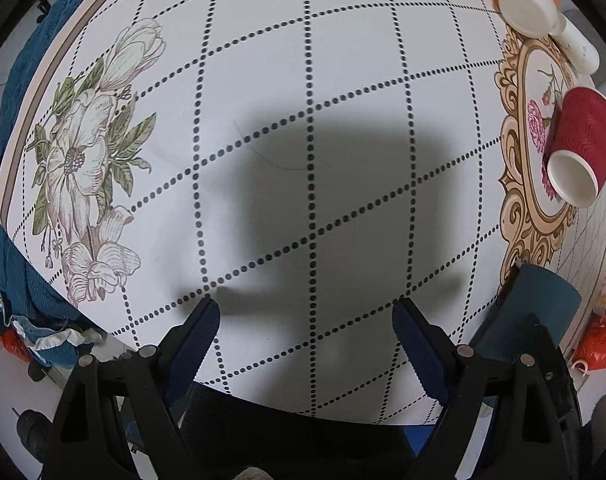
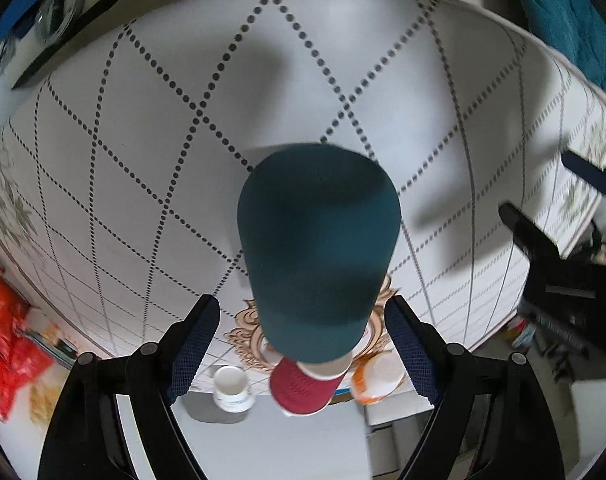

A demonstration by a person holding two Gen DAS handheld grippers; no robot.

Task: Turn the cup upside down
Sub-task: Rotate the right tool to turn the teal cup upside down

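A dark teal cup stands on the white dotted table in the right wrist view, seen from above with its closed end toward the camera. My right gripper is open, its fingers on either side of the cup and not touching it. The same teal cup shows at the right edge of the left wrist view. My left gripper is open and empty above bare table. The left gripper also appears at the right of the right wrist view.
A red ribbed paper cup lies on its side on the gold-framed print, and shows in the right wrist view. A white lid on an orange base, a small white cup, blue cloth at the left table edge.
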